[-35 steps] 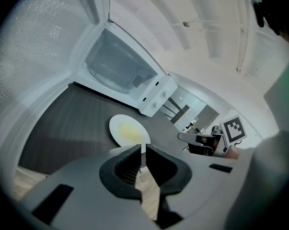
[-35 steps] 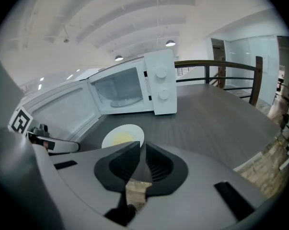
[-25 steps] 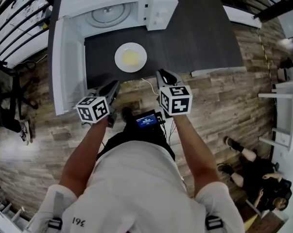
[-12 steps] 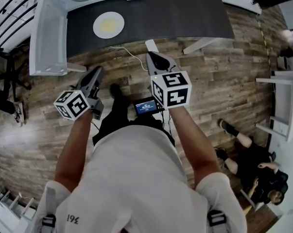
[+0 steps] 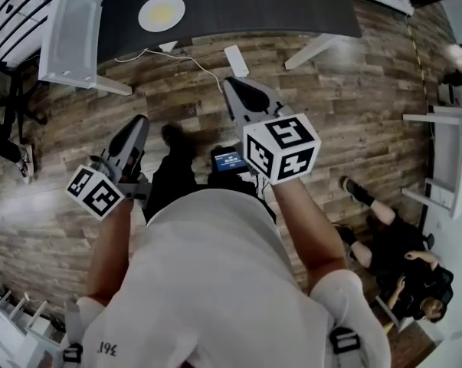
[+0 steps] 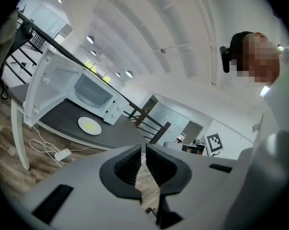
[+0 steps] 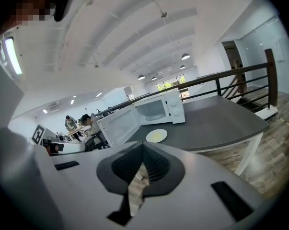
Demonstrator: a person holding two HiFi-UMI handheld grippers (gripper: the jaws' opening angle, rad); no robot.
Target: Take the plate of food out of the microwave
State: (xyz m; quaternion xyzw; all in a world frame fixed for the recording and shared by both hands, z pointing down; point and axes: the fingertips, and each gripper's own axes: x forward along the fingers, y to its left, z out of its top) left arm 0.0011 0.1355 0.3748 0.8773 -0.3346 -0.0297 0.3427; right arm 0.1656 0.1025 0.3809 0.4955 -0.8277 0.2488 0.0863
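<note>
Two grippers, both empty, hang low over the wood-plank floor (image 5: 330, 129), back from the table.

- The right gripper (image 5: 231, 84) has its jaws pressed together at the tips. Nothing sits between them, and only floor shows through the notch behind the pads.
- The left gripper (image 5: 140, 119) has its jaws drawn in to a thin slit. They appear closed, though the wide-angle view makes the last sliver hard to judge. Nothing sits between them.

Task object: the plate of food (image 5: 162, 12) is a round white plate with a yellow patch in the middle. It lies flat on the dark grey table (image 5: 276, 6), outside the microwave (image 6: 94, 94) and just in front of its open cavity. The microwave door (image 5: 68, 29) stands swung wide, to the left of the plate. Nothing touches the plate.

Plate relative to the tools:
- It is well apart from both grippers, ahead of them and beyond the table edge.
- In the head view it lies roughly straight ahead of the left gripper and ahead and to the left of the right gripper.
- In the left gripper view the plate (image 6: 89, 125) shows above and left of the jaw tips.
- In the right gripper view it (image 7: 156, 135) shows just above the tips, with the microwave behind it.

Other items:
- A white power adapter (image 5: 237, 60) with its cable lies on the floor between the table edge and the right gripper's tips.
- A small lit screen (image 5: 229, 160) sits at the person's waist.
- A seated person (image 5: 403, 271) is on the floor at far right.
</note>
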